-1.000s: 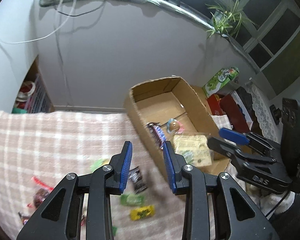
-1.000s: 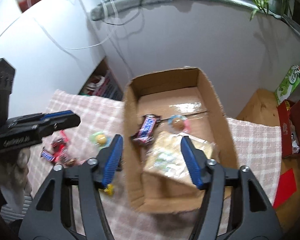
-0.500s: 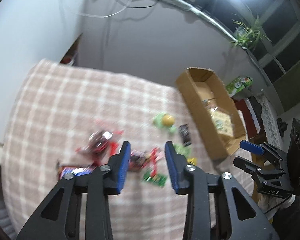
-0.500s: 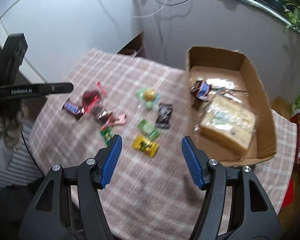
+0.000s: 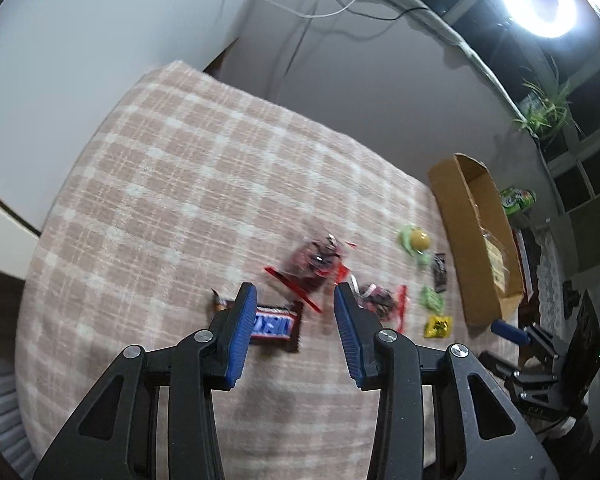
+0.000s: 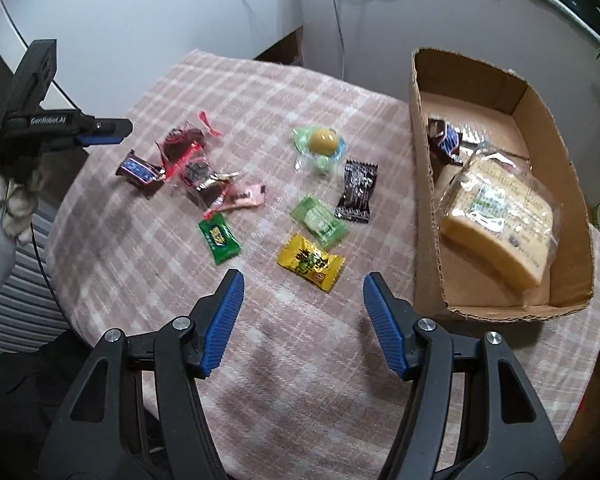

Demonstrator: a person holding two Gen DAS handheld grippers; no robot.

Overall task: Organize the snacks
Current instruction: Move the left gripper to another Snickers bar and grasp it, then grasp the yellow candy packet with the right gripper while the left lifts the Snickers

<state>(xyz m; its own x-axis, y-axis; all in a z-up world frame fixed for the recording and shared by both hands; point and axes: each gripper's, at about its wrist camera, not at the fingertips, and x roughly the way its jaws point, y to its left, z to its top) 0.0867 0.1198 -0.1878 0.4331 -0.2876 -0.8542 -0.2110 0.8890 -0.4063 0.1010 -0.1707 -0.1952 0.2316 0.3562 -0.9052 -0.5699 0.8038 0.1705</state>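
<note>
Right wrist view looks down on the right tongs (image 6: 302, 308), their blue pads standing well apart with nothing between them, above bare checked cloth on the worktop (image 6: 260, 96). Just beyond their tips lies a yellow sweet packet (image 6: 310, 262), with a pale green packet (image 6: 320, 222), a black packet (image 6: 357, 192) and a green-and-yellow wrapped candy (image 6: 320, 146) farther ahead. To the right of the tongs, a cardboard box (image 6: 424, 216) sits near the worktop's right edge, holding a bagged bread loaf (image 6: 496, 216) and a dark bar. Open cloth lies between the tips and the near edge. The left tongs (image 5: 296, 320) have just been opening; their pads stand apart and empty over the cloth, a blue-labelled chocolate bar (image 5: 274, 324) by the left pad and red wrapped snacks (image 5: 316, 260) just ahead. Beyond these a broad clear stretch of cloth runs to the far rounded edge.
</note>
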